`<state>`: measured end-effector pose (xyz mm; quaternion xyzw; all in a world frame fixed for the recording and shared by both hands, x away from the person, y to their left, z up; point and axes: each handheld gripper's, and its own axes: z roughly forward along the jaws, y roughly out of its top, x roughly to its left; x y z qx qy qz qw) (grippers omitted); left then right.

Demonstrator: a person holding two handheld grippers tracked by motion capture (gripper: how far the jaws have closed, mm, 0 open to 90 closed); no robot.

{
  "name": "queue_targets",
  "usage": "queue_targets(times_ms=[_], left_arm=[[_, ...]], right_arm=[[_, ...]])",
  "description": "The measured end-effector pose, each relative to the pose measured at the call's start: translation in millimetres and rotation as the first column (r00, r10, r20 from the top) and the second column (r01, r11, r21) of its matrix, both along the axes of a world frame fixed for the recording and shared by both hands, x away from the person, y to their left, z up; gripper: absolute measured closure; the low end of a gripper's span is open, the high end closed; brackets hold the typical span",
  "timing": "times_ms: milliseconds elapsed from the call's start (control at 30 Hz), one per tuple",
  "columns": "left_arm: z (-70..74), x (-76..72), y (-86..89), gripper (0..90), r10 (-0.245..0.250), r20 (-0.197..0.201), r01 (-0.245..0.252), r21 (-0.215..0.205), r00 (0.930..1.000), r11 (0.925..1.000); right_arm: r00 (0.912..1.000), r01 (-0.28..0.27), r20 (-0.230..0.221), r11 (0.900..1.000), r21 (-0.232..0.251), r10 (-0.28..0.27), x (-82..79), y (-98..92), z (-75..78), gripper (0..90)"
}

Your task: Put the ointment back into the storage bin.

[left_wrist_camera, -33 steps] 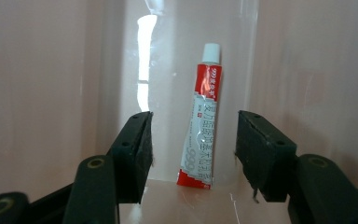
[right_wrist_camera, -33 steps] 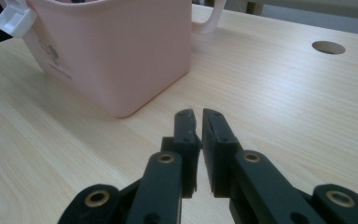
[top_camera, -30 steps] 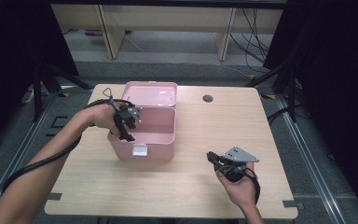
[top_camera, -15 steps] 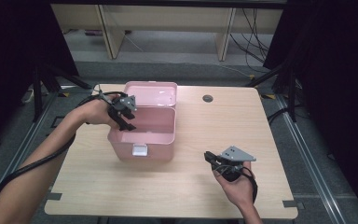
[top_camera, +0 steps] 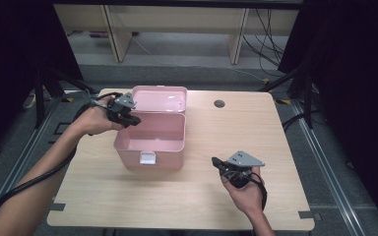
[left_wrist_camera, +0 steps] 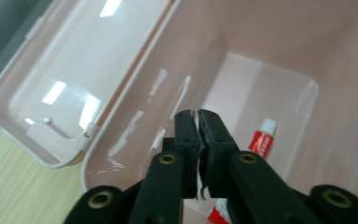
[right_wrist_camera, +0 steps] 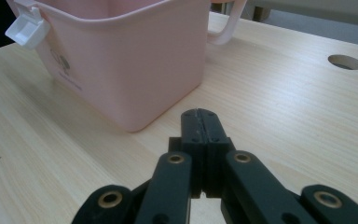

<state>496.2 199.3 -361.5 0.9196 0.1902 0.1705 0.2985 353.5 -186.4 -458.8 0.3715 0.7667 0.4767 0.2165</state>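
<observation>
Black left gripper (left_wrist_camera: 199,122) fingers closed empty, over pink box (left_wrist_camera: 279,42)

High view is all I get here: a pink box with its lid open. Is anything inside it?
Observer: Yes, a red-and-white tube lies on the floor of the pink box.
Operator: Is the left gripper holding it?
Observer: No, the left gripper has just closed on nothing above the tube.
Operator: And the right one?
Observer: The right gripper is shut too, pointing at the box's outer wall, with a white latch at the rim.
</observation>
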Motion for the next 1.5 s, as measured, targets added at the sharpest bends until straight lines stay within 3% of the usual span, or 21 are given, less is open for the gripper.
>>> queue_targets(times_ms=[133, 233, 267, 367, 400, 533, 567, 600, 633, 767, 800, 833, 933, 967, 1067, 1100, 1300, 1367, 1400, 1433, 1500], left_arm=[[-2.1, -0.4, 6.6, 90.0, 0.066, 0.015, -0.065, -0.054, 0.9977, 0.9965], [-3.2, 0.9, 11.9, 90.0, 0.116, 0.027, -0.113, -0.102, 0.9929, 0.9884], [-2.8, 1.6, 14.1, 90.0, 0.141, 0.033, -0.137, -0.112, 0.9894, 0.9843], [-1.7, 3.6, 20.4, 90.0, 0.204, 0.052, -0.197, -0.121, 0.9775, 0.9729], [-0.7, 5.1, 22.9, 90.0, 0.214, 0.063, -0.205, -0.123, 0.9748, 0.9710], [1.2, 5.7, 26.9, 90.0, 0.248, 0.078, -0.233, -0.159, 0.9656, 0.9593], [1.3, 5.6, 27.0, 90.0, 0.258, 0.081, -0.241, -0.173, 0.9629, 0.9550], [2.2, 5.9, 27.7, 89.9, 0.268, 0.088, -0.249, -0.179, 0.9595, 0.9518], [1.5, 5.8, 26.8, 89.8, 0.283, 0.085, -0.260, -0.208, 0.9555, 0.9429], [3.2, 7.8, 28.3, 86.4, 0.311, 0.089, -0.284, -0.230, 0.9462, 0.9308], [4.1, 8.6, 29.8, 85.7, 0.308, 0.099, -0.282, -0.217, 0.9462, 0.9346], [3.8, 9.6, 29.1, 85.4, 0.325, 0.094, -0.296, -0.235, 0.9412, 0.9259], [4.4, 13.0, 30.2, 83.4, 0.342, 0.098, -0.309, -0.248, 0.9347, 0.9179], [4.2, 13.0, 29.4, 82.3, 0.362, 0.076, -0.332, -0.263, 0.9289, 0.9060], [5.9, 16.2, 29.8, 76.2, 0.390, 0.078, -0.358, -0.265, 0.9175, 0.8952], [6.3, 18.1, 31.2, 73.5, 0.393, 0.088, -0.358, -0.266, 0.9154, 0.8949], [5.9, 28.7, 34.3, 62.0, 0.472, 0.060, -0.432, -0.313, 0.8798, 0.8458], [4.7, 32.1, 34.7, 58.7, 0.486, 0.057, -0.448, -0.306, 0.8722, 0.8401], [3.1, 33.9, 34.0, 57.2, 0.494, 0.051, -0.455, -0.318, 0.8678, 0.8319], [2.8, 35.4, 34.9, 55.6, 0.497, 0.048, -0.461, -0.306, 0.8664, 0.8329], [0.7, 39.1, 35.4, 53.4, 0.513, 0.040, -0.477, -0.313, 0.8575, 0.8215]], right_arm=[[0.9999, -0.002, 0.011, 1.000, 0.000, 0.002, 3.1, 4.4, 0.9, 90.0], [0.9999, -0.004, 0.011, 1.000, 0.005, 0.004, 4.8, 7.6, 1.8, 90.0], [0.9999, 0.005, -0.011, 1.000, 0.011, -0.004, 3.6, 9.5, 2.9, 90.0], [1.0000, -0.003, -0.003, 1.000, 0.011, 0.003, 5.9, 13.6, 5.1, 90.0], [1.0000, 0.008, -0.006, 0.999, 0.033, -0.008, 6.2, 17.0, 5.8, 90.0], [0.9990, -0.027, 0.036, 0.999, 0.022, 0.026, 12.7, 25.6, 13.2, 90.0], [0.9995, -0.014, 0.029, 0.999, 0.045, 0.012, 12.0, 30.6, 14.8, 90.0], [0.9985, -0.038, 0.040, 0.999, 0.024, 0.037, 13.8, 31.2, 17.0, 90.0], [0.9983, -0.038, 0.047, 0.998, 0.040, 0.036, 14.1, 36.7, 18.9, 90.0], [0.9961, -0.072, 0.054, 0.996, 0.046, 0.069, 14.5, 51.1, 25.0, 90.0], [0.9953, -0.077, 0.063, 0.995, 0.062, 0.073, 14.6, 57.3, 26.5, 90.0], [0.9957, -0.080, 0.051, 0.994, 0.068, 0.077, 13.1, 61.4, 28.4, 90.0], [0.9892, -0.134, 0.069, 0.989, 0.069, 0.129, 13.3, 83.5, 33.2, 90.0], [0.9861, -0.154, 0.076, 0.984, 0.085, 0.147, 14.2, 90.3, 33.0, 90.0], [0.9795, -0.188, 0.085, 0.981, 0.052, 0.183, 15.9, 111.9, 34.9, 90.0], [0.9804, -0.188, 0.072, 0.980, 0.068, 0.183, 15.5, 119.5, 34.2, 90.0], [0.9720, -0.232, 0.052, 0.972, 0.043, 0.229, 17.2, 146.4, 31.3, 90.0], [0.9713, -0.236, 0.046, 0.971, 0.047, 0.234, 16.4, 152.0, 29.8, 90.0], [0.9692, -0.243, 0.048, 0.969, 0.039, 0.241, 16.8, 153.7, 29.2, 90.0], [0.9674, -0.246, 0.068, 0.969, 0.032, 0.244, 17.8, 156.0, 28.0, 90.0], [0.9685, -0.248, 0.035, 0.968, 0.032, 0.247, 16.4, 158.5, 27.7, 90.0]])
